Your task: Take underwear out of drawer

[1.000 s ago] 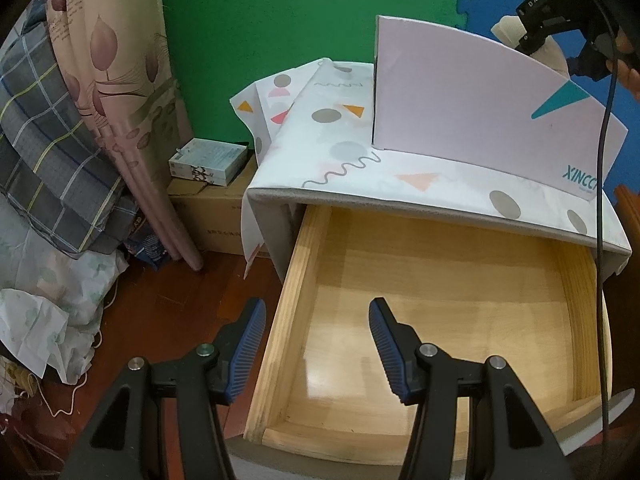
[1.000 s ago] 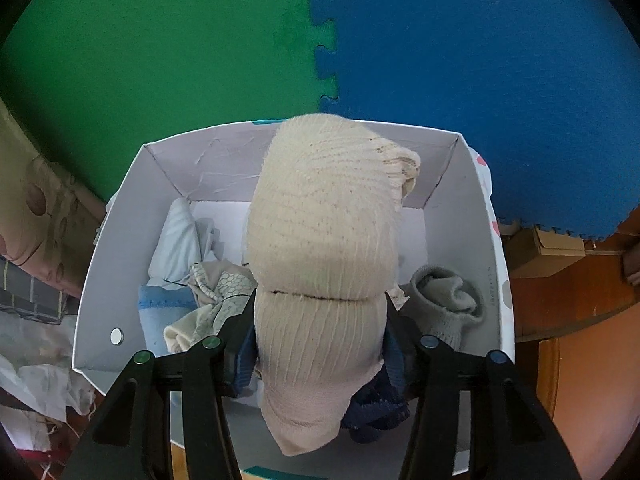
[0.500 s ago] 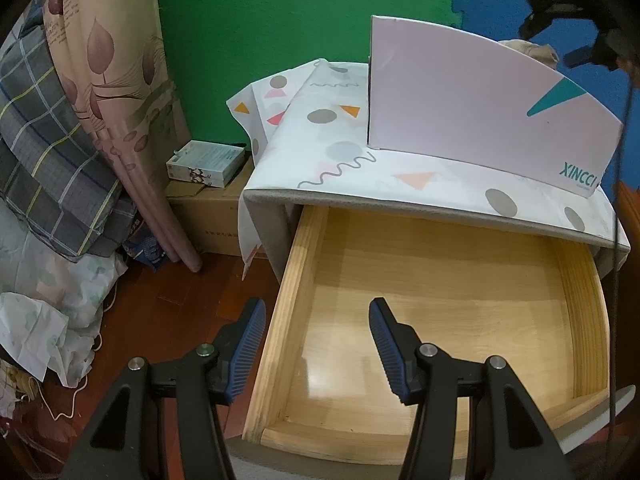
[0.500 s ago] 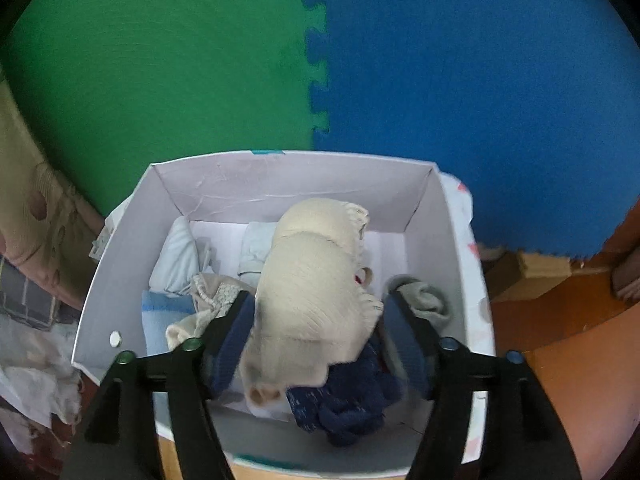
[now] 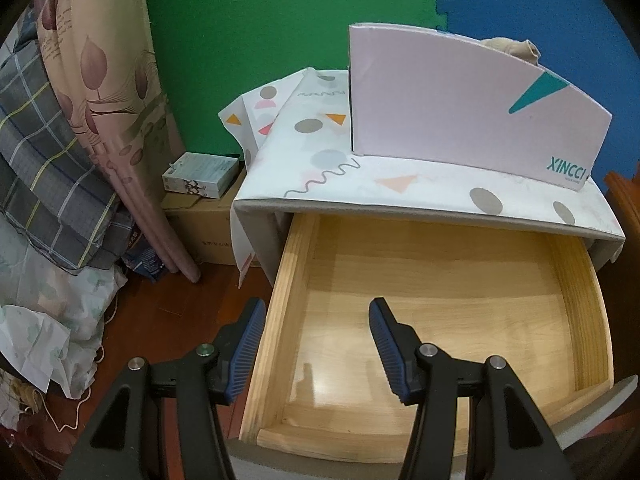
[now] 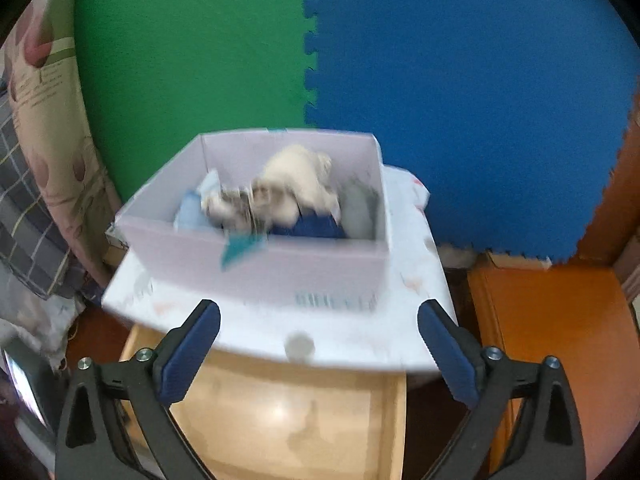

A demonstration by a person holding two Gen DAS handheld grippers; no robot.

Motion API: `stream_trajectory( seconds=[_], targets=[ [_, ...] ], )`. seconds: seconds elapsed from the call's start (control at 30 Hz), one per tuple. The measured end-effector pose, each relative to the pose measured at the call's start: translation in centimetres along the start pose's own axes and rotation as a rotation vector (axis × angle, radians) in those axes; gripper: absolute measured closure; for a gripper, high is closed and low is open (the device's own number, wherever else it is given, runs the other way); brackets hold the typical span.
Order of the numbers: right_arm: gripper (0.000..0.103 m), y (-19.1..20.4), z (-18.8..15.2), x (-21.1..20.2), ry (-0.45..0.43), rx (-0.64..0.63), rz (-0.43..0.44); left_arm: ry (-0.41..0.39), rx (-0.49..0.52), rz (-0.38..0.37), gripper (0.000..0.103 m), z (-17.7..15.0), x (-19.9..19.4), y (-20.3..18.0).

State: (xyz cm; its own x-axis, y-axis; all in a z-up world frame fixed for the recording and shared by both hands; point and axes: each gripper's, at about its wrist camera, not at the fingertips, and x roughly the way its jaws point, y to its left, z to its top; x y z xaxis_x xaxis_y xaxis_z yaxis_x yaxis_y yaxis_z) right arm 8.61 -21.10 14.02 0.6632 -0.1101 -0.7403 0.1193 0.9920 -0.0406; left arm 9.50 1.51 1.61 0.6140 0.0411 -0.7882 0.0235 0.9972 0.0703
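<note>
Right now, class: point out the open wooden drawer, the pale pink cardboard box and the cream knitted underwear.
open wooden drawer (image 5: 440, 280): left wrist view, bare floor.
pale pink cardboard box (image 5: 440, 108): left wrist view, front wall.
cream knitted underwear (image 6: 296, 180): right wrist view, top, blurred.

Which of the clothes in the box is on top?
The cream underwear lies on top, over the dark blue cloth; the others sit lower in the box.

Left gripper (image 5: 316, 336) with jaws parted, right gripper (image 6: 319, 338) spread wider (both empty-jawed).
</note>
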Motion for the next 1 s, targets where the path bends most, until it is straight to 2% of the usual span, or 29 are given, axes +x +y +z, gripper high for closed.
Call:
stream_trajectory(
  seconds=[0.1,0.2,0.37,0.47,0.67,0.8,1.0],
  targets=[
    [0.004,-1.1,-4.8,-0.4,0.014,0.053,-0.030,-0.004,-0.012,-0.006,0.048,0.0,-0.1,0.0],
    [0.004,-1.4,-7.6,0.1,0.029,0.057,-0.061,0.001,-0.009,-0.019,0.048,0.0,-0.2,-0.1],
    [0.004,-1.4,-10.7,1.0,0.085,0.067,-0.011,0.016,-0.018,-0.049,0.048,-0.7,-1.0,0.0],
    [0.003,-1.0,-11.6,1.6,0.118,0.067,0.028,-0.006,-0.014,-0.064,0.048,-1.4,-2.2,-0.2],
    [0.003,-0.6,-12.6,2.0,0.129,0.079,0.063,-0.020,0.045,-0.085,0.048,-2.5,-3.6,-1.7],
    [0.003,-0.6,-12.9,2.0,0.134,0.089,0.058,-0.030,0.079,-0.079,0.048,-2.8,-3.9,-2.6],
    [0.003,-0.6,-13.0,1.9,0.135,0.093,0.055,-0.025,0.070,-0.074,0.048,-2.9,-3.8,-2.5]
  ],
)
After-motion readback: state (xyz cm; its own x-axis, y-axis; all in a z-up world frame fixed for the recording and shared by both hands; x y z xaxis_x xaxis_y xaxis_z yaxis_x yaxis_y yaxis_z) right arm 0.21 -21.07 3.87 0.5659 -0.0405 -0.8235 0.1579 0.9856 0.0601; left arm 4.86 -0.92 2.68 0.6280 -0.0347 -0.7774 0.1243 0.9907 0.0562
